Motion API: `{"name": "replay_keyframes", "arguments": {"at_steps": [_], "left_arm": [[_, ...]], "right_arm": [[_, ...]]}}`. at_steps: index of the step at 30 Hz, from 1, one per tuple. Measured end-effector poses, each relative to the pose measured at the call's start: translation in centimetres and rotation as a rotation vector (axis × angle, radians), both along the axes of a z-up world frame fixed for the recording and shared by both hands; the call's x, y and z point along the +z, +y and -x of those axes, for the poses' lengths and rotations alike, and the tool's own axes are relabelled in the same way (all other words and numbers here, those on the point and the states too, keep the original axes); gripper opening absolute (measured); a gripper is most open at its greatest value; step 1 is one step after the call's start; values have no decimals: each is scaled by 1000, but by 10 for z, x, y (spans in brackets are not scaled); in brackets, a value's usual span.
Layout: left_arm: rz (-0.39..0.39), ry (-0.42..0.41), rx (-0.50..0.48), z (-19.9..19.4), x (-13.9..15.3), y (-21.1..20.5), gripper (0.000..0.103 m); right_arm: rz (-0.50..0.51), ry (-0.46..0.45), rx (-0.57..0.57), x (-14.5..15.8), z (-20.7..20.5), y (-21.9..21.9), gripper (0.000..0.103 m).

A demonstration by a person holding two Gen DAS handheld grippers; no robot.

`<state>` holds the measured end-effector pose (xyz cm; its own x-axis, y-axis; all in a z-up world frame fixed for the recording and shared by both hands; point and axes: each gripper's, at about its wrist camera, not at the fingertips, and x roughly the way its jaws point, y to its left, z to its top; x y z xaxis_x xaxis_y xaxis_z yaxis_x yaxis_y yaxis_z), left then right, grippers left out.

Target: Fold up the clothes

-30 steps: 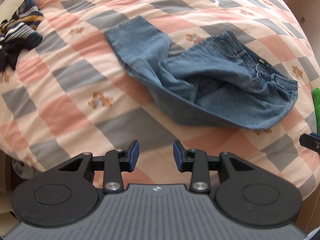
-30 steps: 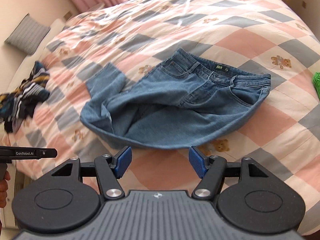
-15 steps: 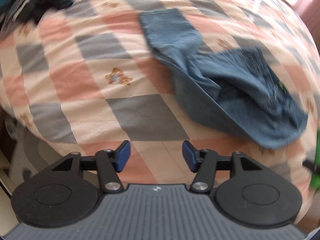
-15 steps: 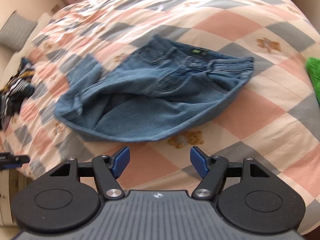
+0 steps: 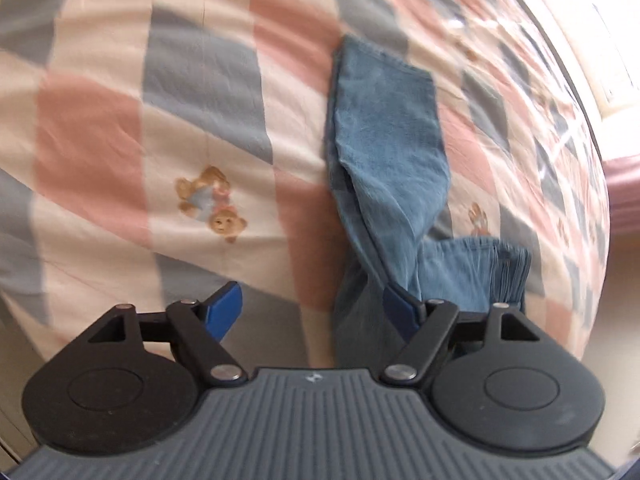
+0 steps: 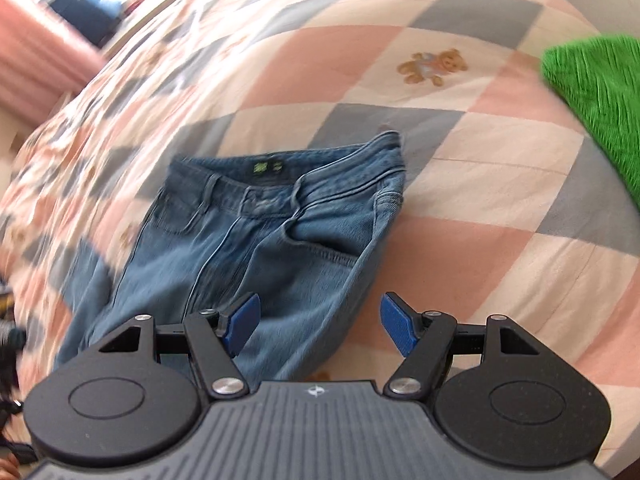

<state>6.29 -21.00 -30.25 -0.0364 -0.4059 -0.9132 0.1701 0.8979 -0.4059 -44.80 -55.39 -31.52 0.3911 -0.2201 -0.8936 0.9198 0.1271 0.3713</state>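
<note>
We hold both tools spread wide over the jeans (image 6: 280,232) on the checked bedspread (image 6: 480,184): left tool (image 5: 312,308), right tool (image 6: 320,322).

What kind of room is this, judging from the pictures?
Most likely a bedroom. A pair of jeans lies on a bed covered with a checked quilt printed with teddy bears, and pink curtains hang at the far side. A green cloth also lies on the quilt.
</note>
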Motion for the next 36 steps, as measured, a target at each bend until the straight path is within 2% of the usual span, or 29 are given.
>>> {"name": "replay_keyframes", "arguments": {"at_steps": [1, 4, 5, 6, 10, 14, 20, 22, 23, 24, 26, 27, 28, 29, 31, 33, 36], "left_arm": [[22, 36, 29, -7, -11, -2, 63], [86, 144, 150, -29, -43, -3, 39], [101, 164, 184, -35, -52, -4, 26], [105, 181, 213, -41, -60, -5, 22], [130, 242, 279, -57, -84, -12, 22], [147, 272, 274, -65, -101, -24, 22], [168, 315, 304, -74, -129, -38, 22], [183, 310, 312, -78, -131, -44, 16], [185, 292, 300, -80, -128, -48, 6], [177, 262, 277, -83, -122, -53, 1], [153, 182, 208, -88, -104, -65, 1], [140, 131, 165, -90, -93, -71, 1], [130, 89, 125, -91, -83, -77, 1], [126, 60, 92, -92, -73, -83, 1], [120, 7, 33, -93, -54, -92, 1], [130, -24, 3, -97, -34, -97, 1], [135, -115, -64, -113, 8, -108, 1]], "right_arm": [[-4, -1, -19, -4, -1, -2, 69], [-5, -7, -68, -15, -3, -6, 69], [2, -9, -77, -18, -4, -6, 68], [8, -5, -89, -20, -4, -7, 67], [2, -11, -139, -29, -3, -13, 67], [-25, -10, -181, -41, -4, -20, 67], [-38, -55, -244, -65, -1, -35, 67], [-36, -73, -271, -73, 1, -43, 67], [-36, -86, -284, -77, 2, -47, 67], [-36, -100, -296, -80, 3, -52, 67], [-53, -103, -307, -89, 4, -61, 66], [-68, -108, -304, -93, 4, -65, 59], [-83, -118, -301, -95, 5, -67, 37], [-98, -128, -298, -97, 5, -68, 30], [-106, -163, -299, -92, 7, -67, 6], [-96, -210, -306, -77, 10, -62, 5], [-44, -300, -289, -30, 2, -52, 5]]}}
